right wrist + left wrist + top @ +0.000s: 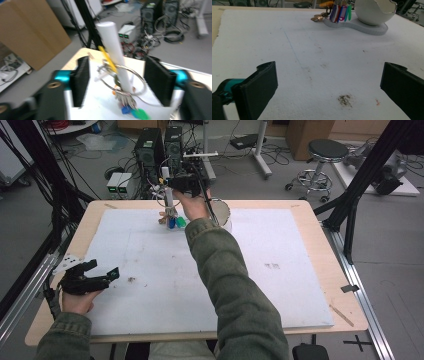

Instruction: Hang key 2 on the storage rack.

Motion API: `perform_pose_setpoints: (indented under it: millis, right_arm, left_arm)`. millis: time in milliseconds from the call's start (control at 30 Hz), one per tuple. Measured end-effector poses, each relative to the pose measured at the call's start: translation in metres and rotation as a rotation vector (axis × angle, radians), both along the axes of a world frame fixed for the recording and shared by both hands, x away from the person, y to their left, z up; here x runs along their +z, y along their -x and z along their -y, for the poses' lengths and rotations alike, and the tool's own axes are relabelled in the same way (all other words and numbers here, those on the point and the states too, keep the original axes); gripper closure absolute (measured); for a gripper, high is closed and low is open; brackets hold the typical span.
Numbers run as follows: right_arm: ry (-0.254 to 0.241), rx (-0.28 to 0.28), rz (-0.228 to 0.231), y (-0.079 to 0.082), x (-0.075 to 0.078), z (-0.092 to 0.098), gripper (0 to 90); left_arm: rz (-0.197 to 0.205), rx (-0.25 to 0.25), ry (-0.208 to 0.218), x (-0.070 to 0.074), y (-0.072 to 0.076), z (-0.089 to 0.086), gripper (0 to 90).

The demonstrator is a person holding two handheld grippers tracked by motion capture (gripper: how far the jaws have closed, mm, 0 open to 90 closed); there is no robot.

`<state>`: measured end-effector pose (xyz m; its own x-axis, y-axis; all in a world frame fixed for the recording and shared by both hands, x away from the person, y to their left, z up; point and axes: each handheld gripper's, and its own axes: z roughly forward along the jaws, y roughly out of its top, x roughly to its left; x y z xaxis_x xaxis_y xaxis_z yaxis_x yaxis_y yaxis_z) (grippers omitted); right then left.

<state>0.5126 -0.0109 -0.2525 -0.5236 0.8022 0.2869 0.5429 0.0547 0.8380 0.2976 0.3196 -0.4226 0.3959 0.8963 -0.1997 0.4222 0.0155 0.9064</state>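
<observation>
My left tongs (102, 270) rest near the front left edge of the counter (310, 207), over the white mat (280, 285), their jaws spread wide with nothing between them but bare mat. Ahead of them, in the left gripper view, the white stand (362, 26) sits at the far side of the mat with a broken-edged white bowl (374, 11) on it and coloured key tags (340, 13) hanging beside it. Further right, my right tongs (172, 182) reach across to the far edge of the mat at the stand's white post (112, 47). Their jaws are released, standing apart on either side of the post and the key ring (125, 77) looped round it, touching neither. The keys (126, 100) and the blue and green tags hang below the ring.
</observation>
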Motion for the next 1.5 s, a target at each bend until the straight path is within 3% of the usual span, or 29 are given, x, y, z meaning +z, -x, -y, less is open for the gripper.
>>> perform_pose_setpoints:
  millis: [133,233,267,300,600,700,1033,1067,1300,1500]
  right_arm:
    - [0.031,-0.026,0.017,0.001,0.001,0.012,10.1]
    - [0.102,-0.025,0.040,0.005,-0.001,0.019,8.0]
    - [0.108,-0.023,0.056,0.007,-0.001,0.022,1.4]
    - [0.115,-0.028,0.059,0.008,-0.002,0.025,0.7]
    - [0.142,-0.039,0.082,0.016,0.003,0.049,0.7]
    - [0.174,-0.057,0.070,0.018,0.001,0.056,0.7]
    - [0.179,-0.061,0.050,0.031,-0.018,0.089,0.7]
    - [0.194,-0.060,0.053,0.033,-0.019,0.091,0.7]
    - [0.163,-0.060,0.072,0.045,-0.027,0.113,0.7]
    - [0.176,-0.084,0.073,0.055,-0.039,0.132,0.7]
  left_arm:
    - [-0.001,0.004,0.002,0.000,0.001,0.000,1.7]
    - [-0.001,0.009,0.003,0.001,0.001,-0.001,1.7]
    - [-0.001,0.011,0.004,0.001,0.001,-0.001,1.7]
    - [0.000,0.011,0.004,0.001,0.001,-0.001,1.7]
    - [-0.001,0.016,0.004,0.001,0.002,-0.001,1.7]
    - [-0.001,0.018,0.002,0.001,0.002,-0.002,1.7]
    - [0.002,0.021,-0.001,0.001,0.001,-0.001,1.7]
    - [0.001,0.021,-0.003,0.001,0.002,-0.002,1.7]
    - [-0.001,0.022,-0.004,0.001,0.002,-0.002,1.7]
    - [0.000,0.024,-0.005,0.001,0.002,-0.002,1.7]
